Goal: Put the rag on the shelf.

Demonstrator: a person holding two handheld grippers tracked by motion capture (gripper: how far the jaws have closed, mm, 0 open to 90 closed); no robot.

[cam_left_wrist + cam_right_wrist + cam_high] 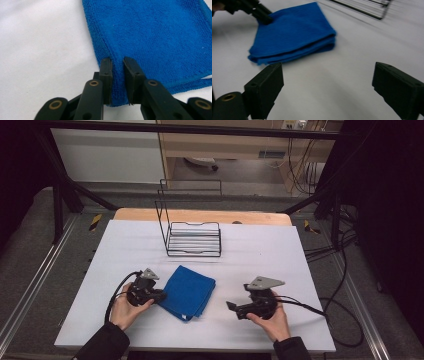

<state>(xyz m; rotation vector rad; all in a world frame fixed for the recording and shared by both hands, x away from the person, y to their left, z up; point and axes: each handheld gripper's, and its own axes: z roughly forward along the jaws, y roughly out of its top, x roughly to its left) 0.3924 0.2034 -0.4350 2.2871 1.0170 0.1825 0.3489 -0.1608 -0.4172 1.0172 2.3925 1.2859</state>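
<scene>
My left gripper (117, 75) pinched the near left edge of the blue cloth (187, 291) on the white table (260, 255). My right gripper (327, 85) stood wide apart and empty, just right of it. The cloth lay folded in layers.

White surface (260, 270) spread wide, and 2 things lying on it: a folded blue cloth (188, 291) near the front, a black wire rack (192, 239) farther back, well apart.
</scene>
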